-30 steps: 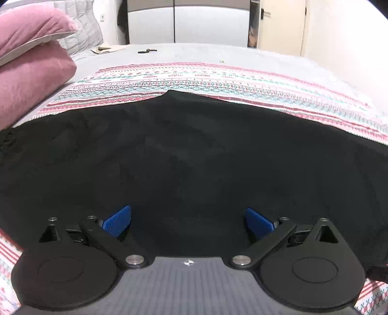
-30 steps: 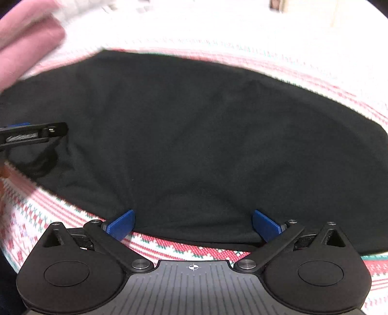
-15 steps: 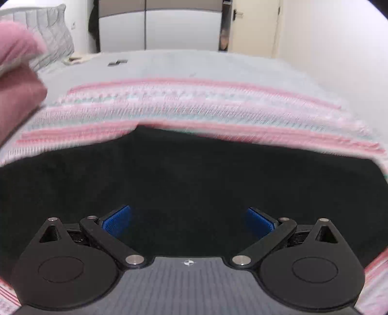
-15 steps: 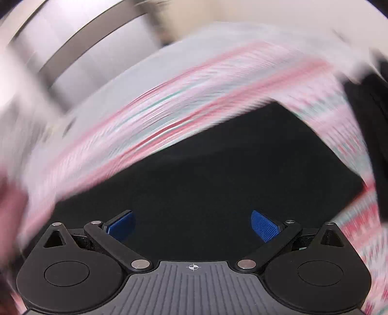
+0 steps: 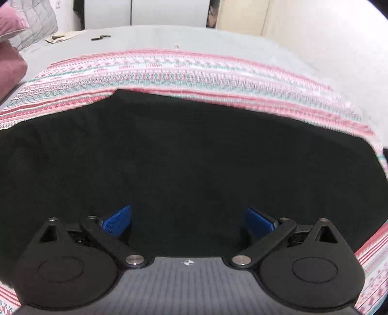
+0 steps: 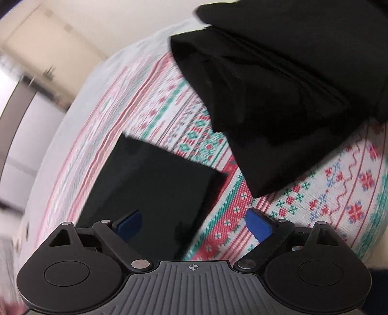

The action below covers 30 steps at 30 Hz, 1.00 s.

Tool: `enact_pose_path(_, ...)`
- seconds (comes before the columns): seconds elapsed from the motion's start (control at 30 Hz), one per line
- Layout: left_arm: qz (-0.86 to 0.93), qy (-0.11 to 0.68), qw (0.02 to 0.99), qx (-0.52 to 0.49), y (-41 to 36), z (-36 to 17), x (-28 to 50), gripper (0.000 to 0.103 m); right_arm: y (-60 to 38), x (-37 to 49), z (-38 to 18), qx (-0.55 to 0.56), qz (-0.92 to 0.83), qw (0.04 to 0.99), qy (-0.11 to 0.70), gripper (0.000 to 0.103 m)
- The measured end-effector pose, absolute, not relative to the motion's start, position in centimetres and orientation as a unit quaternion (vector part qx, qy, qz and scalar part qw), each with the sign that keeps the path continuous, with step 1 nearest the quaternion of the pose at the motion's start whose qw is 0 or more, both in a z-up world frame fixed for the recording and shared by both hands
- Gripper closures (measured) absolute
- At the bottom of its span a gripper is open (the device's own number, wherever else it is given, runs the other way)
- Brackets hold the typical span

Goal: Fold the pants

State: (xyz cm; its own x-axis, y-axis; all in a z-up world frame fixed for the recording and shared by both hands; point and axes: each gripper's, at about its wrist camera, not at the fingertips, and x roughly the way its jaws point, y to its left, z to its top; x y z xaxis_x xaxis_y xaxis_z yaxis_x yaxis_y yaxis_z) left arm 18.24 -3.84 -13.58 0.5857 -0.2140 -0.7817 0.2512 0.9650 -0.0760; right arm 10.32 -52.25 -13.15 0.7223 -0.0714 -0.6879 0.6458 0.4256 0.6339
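Note:
Black pants (image 5: 189, 155) lie spread flat on a red, white and green patterned blanket (image 5: 184, 70) on the bed. My left gripper (image 5: 189, 219) is open and empty, low over the near part of the pants. In the right wrist view, a flat end of the black pants (image 6: 155, 179) lies on the blanket (image 6: 339, 193). A stack of folded black clothes (image 6: 278, 72) sits beyond it at the upper right. My right gripper (image 6: 192, 225) is open and empty over the pants' edge; the view is rolled sideways.
Pink pillows (image 5: 9, 48) and a grey quilted pillow (image 5: 36, 21) lie at the far left. Small dark items (image 5: 100, 37) rest on the grey sheet beyond the blanket. White wardrobe doors (image 5: 145, 11) and a cream door (image 5: 240, 17) stand behind the bed.
The right gripper has swung fast to the right and rolled, from the middle of the pants to their end near the folded stack. The left gripper shifted slightly and stays open.

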Motion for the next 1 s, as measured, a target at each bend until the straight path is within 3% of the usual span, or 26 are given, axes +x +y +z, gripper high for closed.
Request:
enact_pose_path(0.17,-0.121,0.43,0.892,0.07,-4.9,-14.8,18.2,0.0,-51.9,11.2,-13.3,0.497,-0.27,0.781,0.263,0.009)
enact_pose_path(0.23,-0.122,0.428,0.892,0.08,-5.1,-14.8,18.2,0.0,-51.8,11.6,-13.3,0.495,-0.277,0.785,0.249,0.018)
enact_pose_path(0.33,-0.122,0.436,0.889,0.072,-4.8,-14.9,18.8,0.0,-52.0,11.5,-13.6,0.504,-0.297,0.776,0.237,0.049)
enact_pose_path(0.37,-0.12,0.44,0.888,0.063,-4.6,-14.9,19.1,0.0,-52.1,11.3,-13.6,0.511,-0.302,0.77,0.234,0.068)
enact_pose_path(0.5,-0.119,0.441,0.887,0.063,-4.2,-14.9,19.3,0.0,-51.6,11.1,-13.7,0.536,-0.297,0.761,0.214,0.094)
enact_pose_path(0.8,-0.109,0.457,0.882,0.001,-1.4,-14.6,20.1,0.0,-44.1,13.2,-8.1,0.346,-0.293,0.878,0.151,0.098)
enact_pose_path(1.0,-0.062,0.451,0.889,-0.045,1.2,-14.0,21.4,0.0,-32.8,15.4,-5.7,0.124,-0.124,0.976,0.127,0.098)
